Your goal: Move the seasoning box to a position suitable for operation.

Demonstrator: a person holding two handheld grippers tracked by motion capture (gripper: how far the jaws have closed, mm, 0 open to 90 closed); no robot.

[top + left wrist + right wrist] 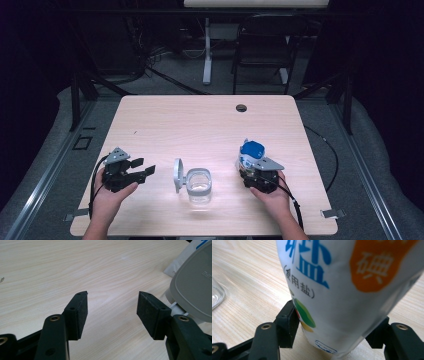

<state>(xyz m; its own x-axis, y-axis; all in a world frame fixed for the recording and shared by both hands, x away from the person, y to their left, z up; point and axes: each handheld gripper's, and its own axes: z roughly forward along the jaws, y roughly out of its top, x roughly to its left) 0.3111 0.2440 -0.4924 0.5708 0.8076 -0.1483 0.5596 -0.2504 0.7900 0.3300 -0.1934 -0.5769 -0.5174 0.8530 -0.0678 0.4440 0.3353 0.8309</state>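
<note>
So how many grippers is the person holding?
2. The left gripper sits open on the table's left side, beside the clear jar with its lid flipped open. The right gripper is on the right side, clamped around a white salt bag.

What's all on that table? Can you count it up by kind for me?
Tongs: 2, the left tongs open and the right tongs shut on the bag
Salt bag, white and blue: 1
Clear container with its grey lid swung open: 1
Total: 4
</note>
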